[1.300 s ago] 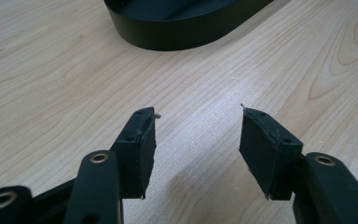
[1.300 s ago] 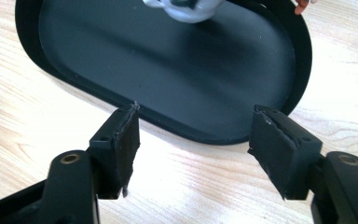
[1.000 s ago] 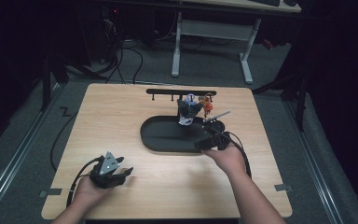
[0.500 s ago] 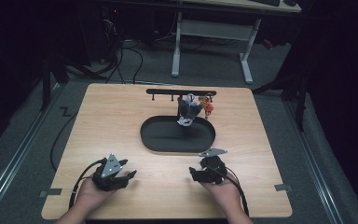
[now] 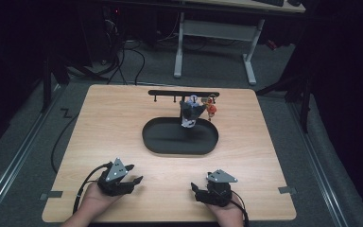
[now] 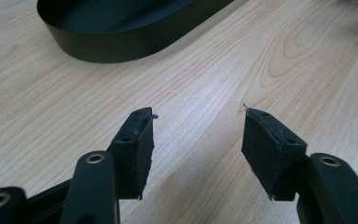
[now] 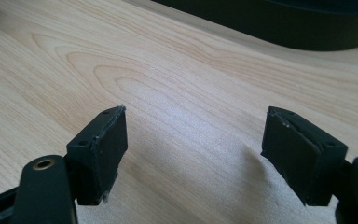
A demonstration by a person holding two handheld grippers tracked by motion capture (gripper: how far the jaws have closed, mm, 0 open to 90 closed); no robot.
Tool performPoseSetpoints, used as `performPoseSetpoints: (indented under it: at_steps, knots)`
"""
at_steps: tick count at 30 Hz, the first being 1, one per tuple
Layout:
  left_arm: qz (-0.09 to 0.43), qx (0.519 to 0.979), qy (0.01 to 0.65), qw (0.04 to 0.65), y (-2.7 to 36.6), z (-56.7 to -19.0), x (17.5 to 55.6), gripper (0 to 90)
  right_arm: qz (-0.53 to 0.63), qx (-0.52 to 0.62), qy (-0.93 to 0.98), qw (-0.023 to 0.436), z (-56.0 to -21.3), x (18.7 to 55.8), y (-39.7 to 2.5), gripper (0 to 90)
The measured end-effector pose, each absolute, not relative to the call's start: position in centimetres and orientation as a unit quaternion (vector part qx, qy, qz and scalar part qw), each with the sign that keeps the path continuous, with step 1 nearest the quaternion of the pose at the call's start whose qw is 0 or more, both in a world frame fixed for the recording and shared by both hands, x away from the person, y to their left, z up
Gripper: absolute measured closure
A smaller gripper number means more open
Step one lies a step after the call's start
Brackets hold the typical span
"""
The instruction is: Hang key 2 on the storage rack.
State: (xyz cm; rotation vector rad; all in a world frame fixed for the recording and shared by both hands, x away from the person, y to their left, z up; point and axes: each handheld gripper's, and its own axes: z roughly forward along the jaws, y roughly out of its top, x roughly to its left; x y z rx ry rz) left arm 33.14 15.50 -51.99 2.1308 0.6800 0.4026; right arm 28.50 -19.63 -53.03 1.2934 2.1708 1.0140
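Note:
A black oval tray (image 5: 158,142) lies at the middle of the wooden table (image 5: 113,127). Behind it stands a low black rack (image 5: 170,93), and small items hang from it: a dark-and-white one (image 5: 190,112) and an orange one (image 5: 211,109). My left gripper (image 5: 131,182) rests near the front edge at the left, open, with nothing between its pads (image 6: 135,149). My right gripper (image 5: 196,193) sits near the front edge at the right, also open and empty. Both lie well in front of the tray (image 6: 116,42), whose wall (image 7: 307,28) shows at the top of the right gripper view.
Bare wood (image 6: 205,93) lies under both grippers. A cable (image 5: 59,142) runs off the table's left side. A white desk frame (image 5: 212,33) stands on the floor beyond the table. Tape marks (image 5: 287,190) sit at the front corners.
My right gripper has drawn back from the tray's right end to the front edge of the table. The left gripper has stayed put.

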Motion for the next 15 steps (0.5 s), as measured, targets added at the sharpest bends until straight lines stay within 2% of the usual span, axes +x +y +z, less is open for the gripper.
performPoseSetpoints:
  at_steps: [15]
  knots:
    - [0.161, 0.851, 0.267, 0.423, 15.83, -51.89, 32.79, 42.7, 0.378, 0.450, 0.779, 0.219, -52.53, 28.53, -18.84, 21.9]
